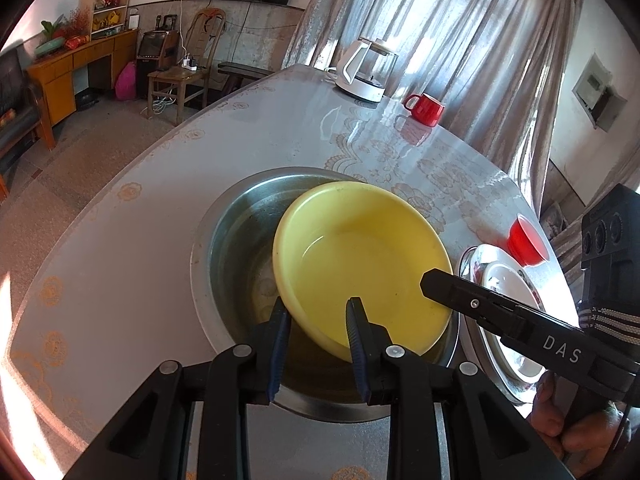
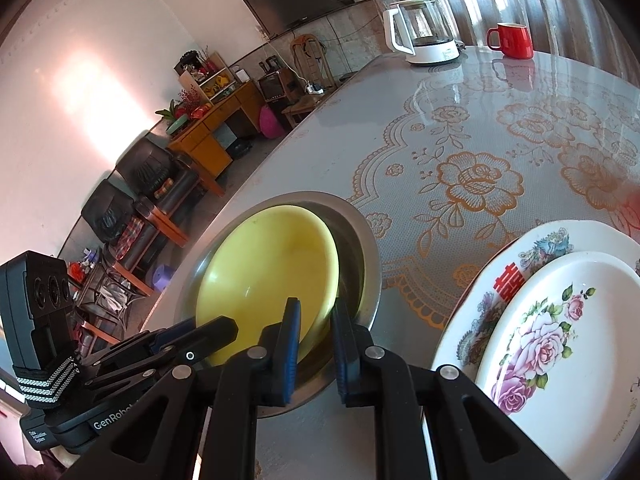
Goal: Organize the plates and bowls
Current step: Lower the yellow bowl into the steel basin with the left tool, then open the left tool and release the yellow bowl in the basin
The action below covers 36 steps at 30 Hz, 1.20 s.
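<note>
My main worry is the shallow yellow plastic bowl (image 1: 360,264) slipping. It sits tilted inside the round stainless steel basin (image 1: 208,240), far edge down against the metal and near edge raised, and it is held only by its thin rim. If either grip lets go unevenly, the bowl could swing, clatter back into the basin, or knock the basin along the glossy, flower-patterned surface (image 1: 120,280). A careless swing to the right could also clip the white rose-painted plate (image 2: 560,320), which lies on a second decorated plate (image 2: 540,240) just beside the basin. The small red cup (image 1: 526,242) stands beyond them. My right claw (image 2: 316,332) is clenched on the bowl's near rim, one pad inside and one outside. My left claw (image 1: 318,332) straddles the rim further round in the same way, but I cannot tell whether its pads actually press. Both claws point steeply down and forward, side by side and close together, and a hand (image 1: 560,420) is wrapped round the right handle.
</note>
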Available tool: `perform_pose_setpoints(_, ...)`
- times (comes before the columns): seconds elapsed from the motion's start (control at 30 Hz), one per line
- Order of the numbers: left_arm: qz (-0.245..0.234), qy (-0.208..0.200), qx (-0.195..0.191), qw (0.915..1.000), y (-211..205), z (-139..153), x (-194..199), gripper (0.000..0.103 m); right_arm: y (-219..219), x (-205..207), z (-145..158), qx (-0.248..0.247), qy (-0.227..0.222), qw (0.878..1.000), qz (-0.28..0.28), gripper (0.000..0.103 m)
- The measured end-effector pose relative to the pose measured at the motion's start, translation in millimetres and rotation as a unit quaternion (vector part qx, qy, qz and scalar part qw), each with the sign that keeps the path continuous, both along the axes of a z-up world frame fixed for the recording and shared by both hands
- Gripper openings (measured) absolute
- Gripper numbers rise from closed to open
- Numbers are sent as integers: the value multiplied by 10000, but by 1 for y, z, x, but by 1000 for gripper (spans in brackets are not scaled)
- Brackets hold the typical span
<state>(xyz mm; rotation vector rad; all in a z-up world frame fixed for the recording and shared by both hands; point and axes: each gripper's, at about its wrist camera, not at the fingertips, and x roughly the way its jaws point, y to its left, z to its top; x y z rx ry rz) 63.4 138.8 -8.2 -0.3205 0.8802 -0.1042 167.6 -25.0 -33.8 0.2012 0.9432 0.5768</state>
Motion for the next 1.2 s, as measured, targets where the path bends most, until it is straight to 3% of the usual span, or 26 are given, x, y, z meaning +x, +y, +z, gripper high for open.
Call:
perform_pose_setpoints(0.57,146,30,-166,9998,8,6,-5,30,9,4,-3,5,73,9999,78,17)
perform_pose_setpoints(0.63,169,26,-169,9997,8,7,-4,30,9,3,-3,29,64,9999,88,22)
perform_pose_setpoints(0.73,241,3,-113,9996,9,8,-5,33,11,-1,-1,-89,-34,9999,72,28)
perform_pose_setpoints(0.93,289,-35,-8,9996,10,8,-8,33,16,-4,-1,-348,-245,9990,101,28)
perform_pose_setpoints(1.2,342,-73,129,9993,8,14,-5,34,3,-4,4,-213,-306,9993,-20,28)
